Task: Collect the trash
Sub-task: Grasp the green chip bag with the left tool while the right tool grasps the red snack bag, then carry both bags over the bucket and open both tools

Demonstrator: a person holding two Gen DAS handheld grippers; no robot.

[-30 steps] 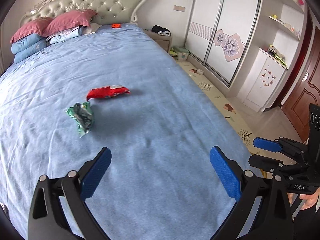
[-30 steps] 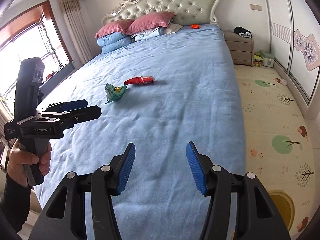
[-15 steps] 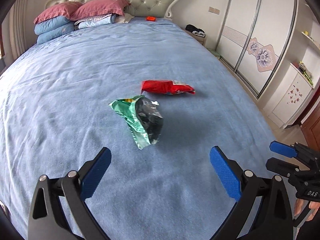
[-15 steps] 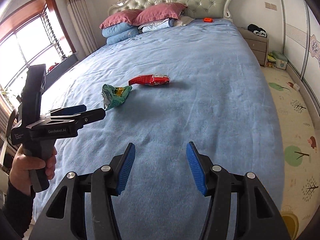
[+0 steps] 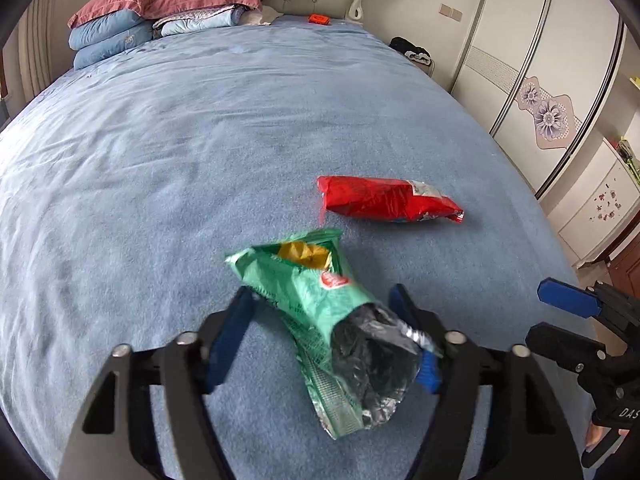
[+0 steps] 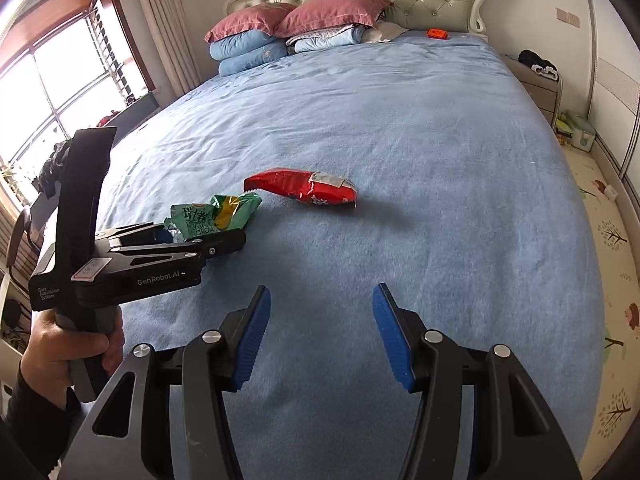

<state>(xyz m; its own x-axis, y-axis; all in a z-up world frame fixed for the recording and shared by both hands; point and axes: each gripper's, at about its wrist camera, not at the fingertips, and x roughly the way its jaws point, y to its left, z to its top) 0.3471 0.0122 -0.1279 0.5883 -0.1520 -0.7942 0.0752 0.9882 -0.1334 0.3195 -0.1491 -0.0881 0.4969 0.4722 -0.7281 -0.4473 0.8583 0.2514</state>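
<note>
A crumpled green snack bag [image 5: 320, 320] lies on the blue bedspread [image 5: 200, 140]. My left gripper [image 5: 324, 332] is open with its blue pads on either side of the bag's silvery open end; the jaws are narrower than before and not pressing it. It shows from the side in the right wrist view [image 6: 208, 246], with the green bag [image 6: 216, 216] between the fingers. A red snack bag [image 5: 384, 200] lies just beyond, also seen in the right wrist view [image 6: 304, 190]. My right gripper [image 6: 320, 328] is open and empty, above the bed short of the red bag.
Pillows and folded quilts [image 6: 296, 36] are stacked at the headboard. A small orange object [image 5: 319, 19] lies near them. A nightstand [image 6: 538, 80] and wardrobe [image 5: 540, 80] stand right of the bed. A patterned floor mat [image 6: 608, 260] runs alongside.
My left gripper moved forward over the green bag and its jaws narrowed around it. My right gripper moved forward toward the red bag and stayed open.
</note>
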